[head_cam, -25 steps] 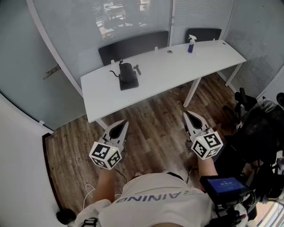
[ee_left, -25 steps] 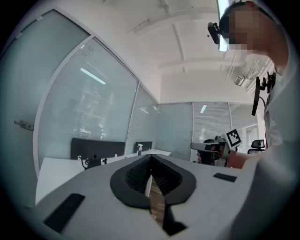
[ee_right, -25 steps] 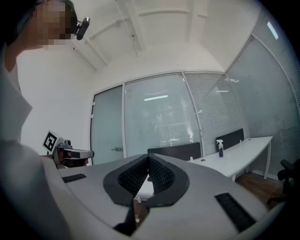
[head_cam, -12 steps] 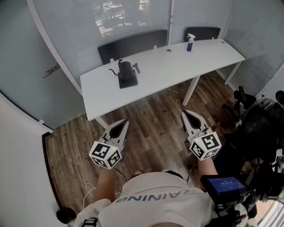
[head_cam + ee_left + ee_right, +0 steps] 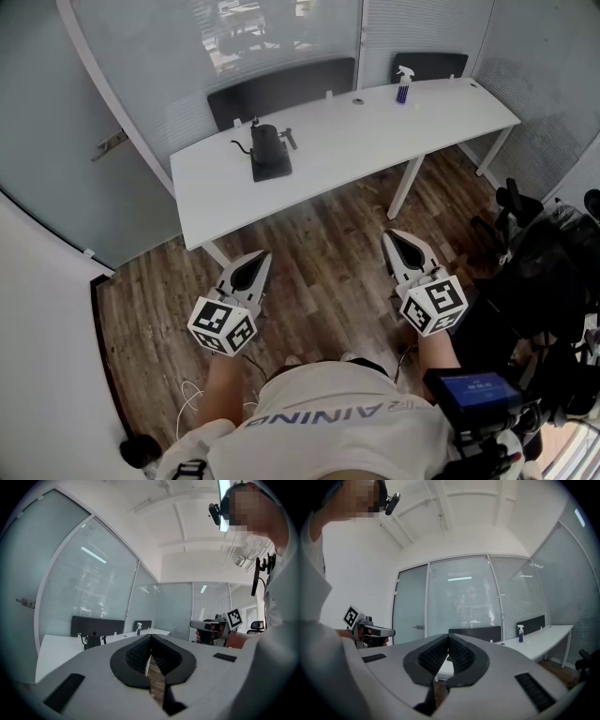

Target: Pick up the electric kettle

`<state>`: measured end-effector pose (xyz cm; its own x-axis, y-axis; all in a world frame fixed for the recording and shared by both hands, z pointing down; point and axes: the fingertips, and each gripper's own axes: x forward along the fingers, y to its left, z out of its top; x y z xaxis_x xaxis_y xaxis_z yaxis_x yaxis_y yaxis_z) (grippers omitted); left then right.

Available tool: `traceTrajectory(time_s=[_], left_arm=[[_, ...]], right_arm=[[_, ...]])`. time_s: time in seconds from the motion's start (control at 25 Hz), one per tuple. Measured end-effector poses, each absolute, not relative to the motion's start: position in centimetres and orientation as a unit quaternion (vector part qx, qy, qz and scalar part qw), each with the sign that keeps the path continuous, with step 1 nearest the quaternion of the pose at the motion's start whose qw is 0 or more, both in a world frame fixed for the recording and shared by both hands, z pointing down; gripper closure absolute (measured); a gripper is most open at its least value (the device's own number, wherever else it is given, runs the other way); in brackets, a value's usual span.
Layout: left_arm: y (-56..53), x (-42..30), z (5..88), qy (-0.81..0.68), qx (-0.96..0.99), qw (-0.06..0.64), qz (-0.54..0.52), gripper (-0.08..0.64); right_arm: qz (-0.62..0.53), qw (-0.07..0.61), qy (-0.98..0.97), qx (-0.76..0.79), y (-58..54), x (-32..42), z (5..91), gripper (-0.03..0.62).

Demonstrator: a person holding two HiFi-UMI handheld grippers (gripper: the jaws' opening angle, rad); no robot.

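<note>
Standing across the wooden floor, the long white desk (image 5: 375,141) is being faced from well apart. The left gripper (image 5: 261,258) and right gripper (image 5: 392,238) are being held level above the floor, both clenched on nothing. The electric kettle (image 5: 266,145) is being supported by its black base (image 5: 272,172) near the desk's left end, and a spray bottle (image 5: 404,86) is being supported near the right end.

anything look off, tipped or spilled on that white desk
Nothing stands out. The kettle sits upright on its base on the white desk, the spray bottle stands upright toward the far end, and no spill or damage shows on the desktop.
</note>
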<state>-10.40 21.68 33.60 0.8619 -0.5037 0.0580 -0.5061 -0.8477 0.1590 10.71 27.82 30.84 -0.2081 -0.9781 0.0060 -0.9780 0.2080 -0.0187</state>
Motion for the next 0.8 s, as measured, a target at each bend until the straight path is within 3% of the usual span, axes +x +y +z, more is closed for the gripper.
traceTrajectory(time_s=[0.8], left_arm=[[26.3,-3.8,35.0,-0.288,0.953,0.084,0.027,0.544]], right_arm=[[-0.05,0.025,0.797,-0.602,30.6,17.9,34.3,0.581]])
